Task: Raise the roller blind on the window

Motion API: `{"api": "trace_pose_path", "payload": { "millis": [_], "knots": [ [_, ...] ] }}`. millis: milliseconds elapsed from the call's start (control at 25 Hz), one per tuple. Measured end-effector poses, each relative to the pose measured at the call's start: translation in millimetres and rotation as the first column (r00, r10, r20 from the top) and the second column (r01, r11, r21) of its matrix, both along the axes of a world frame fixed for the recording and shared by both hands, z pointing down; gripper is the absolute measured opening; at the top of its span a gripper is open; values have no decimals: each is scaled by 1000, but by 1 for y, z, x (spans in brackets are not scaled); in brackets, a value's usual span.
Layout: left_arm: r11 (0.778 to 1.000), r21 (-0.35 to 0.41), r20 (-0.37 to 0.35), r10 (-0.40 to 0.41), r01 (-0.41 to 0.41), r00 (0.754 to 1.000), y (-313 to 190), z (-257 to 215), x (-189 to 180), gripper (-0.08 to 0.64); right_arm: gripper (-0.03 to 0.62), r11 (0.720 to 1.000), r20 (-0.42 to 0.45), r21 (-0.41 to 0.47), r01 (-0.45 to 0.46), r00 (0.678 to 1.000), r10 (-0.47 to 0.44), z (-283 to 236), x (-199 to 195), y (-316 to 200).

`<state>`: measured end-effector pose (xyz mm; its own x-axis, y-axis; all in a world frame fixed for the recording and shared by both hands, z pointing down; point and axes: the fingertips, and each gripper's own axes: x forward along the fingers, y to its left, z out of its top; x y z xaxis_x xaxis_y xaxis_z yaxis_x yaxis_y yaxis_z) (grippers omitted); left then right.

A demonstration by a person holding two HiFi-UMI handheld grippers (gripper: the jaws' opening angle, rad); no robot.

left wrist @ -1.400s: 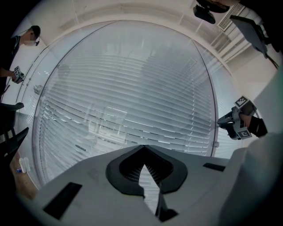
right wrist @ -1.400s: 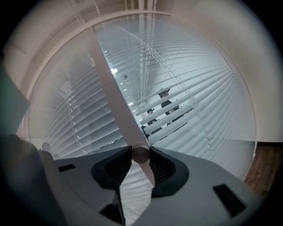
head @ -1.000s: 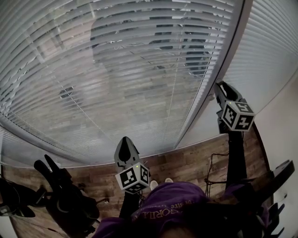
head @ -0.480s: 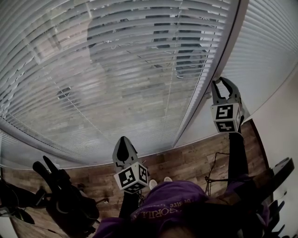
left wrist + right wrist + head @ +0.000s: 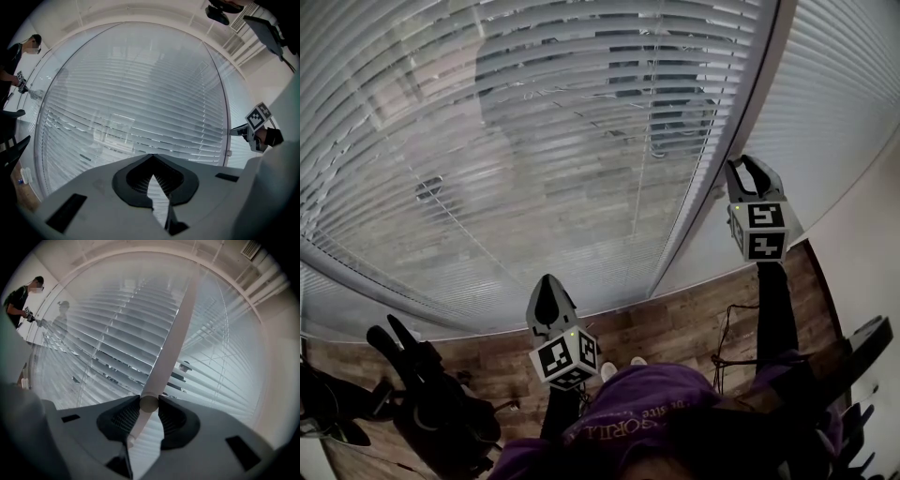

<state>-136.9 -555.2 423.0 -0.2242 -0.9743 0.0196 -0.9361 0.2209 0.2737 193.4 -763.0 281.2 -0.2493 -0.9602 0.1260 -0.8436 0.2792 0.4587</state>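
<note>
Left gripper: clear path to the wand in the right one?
Likely yes: only open air before the blind lies between the left gripper and the wand in the right gripper, though the left jaws are shut.

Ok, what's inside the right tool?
A white wand from the blind, pinched between the right tool's pads. The pads cover the wand's sides, and the wand hides the blind right behind it.

White slatted blind (image 5: 534,141) hangs lowered, tilted partly open; its white wand (image 5: 171,343) slants upward
</note>
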Motion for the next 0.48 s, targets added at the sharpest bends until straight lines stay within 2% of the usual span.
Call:
{"api": "trace_pose_path", "payload": {
  "millis": [80,240,480],
  "knots": [
    [1000,-2,0,0,0,1000,0,-1,0,0,124,1000,36,-13,-2,999,2,0,2,-1],
    [1000,-4,4,-1,1,1000,0,0,-1,0,124,997,180,-77,13,984,1,0,3,-2],
    [1000,-2,0,-4,4,1000,2,1,-2,0,124,992,262,-122,14,965,18,2,5,-3]
  ]
}}
